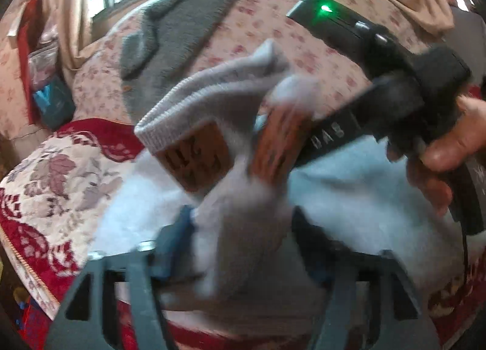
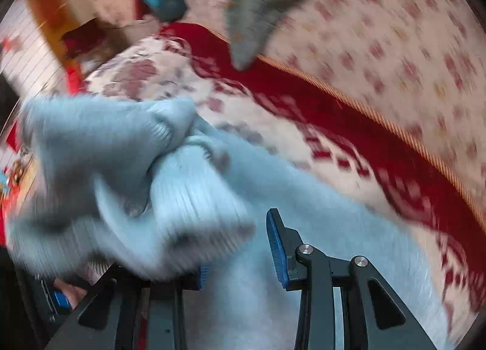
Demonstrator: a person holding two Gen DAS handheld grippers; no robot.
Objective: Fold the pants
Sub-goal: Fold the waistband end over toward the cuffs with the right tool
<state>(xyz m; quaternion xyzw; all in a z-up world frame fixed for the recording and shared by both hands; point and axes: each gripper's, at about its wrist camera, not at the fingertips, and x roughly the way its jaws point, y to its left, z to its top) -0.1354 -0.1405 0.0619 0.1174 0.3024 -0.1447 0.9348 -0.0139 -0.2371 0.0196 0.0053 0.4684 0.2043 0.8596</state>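
Left tongs stand wide, tilted downward, the pale blue pants bunched loosely between them. Right tongs, narrower, angle down steeply, gathered waistband draped over one blue pad above the patterned bed cover.

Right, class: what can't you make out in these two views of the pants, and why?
1. Left wrist view: lettering on the brown patch, smeared by blur.
2. Left wrist view: whether the left gripper presses the pants; cloth fills the gap.
3. Right wrist view: half of the right gripper, buried under bunched cloth.
4. Both views: the pants' full shape, cut off at the lower edge.
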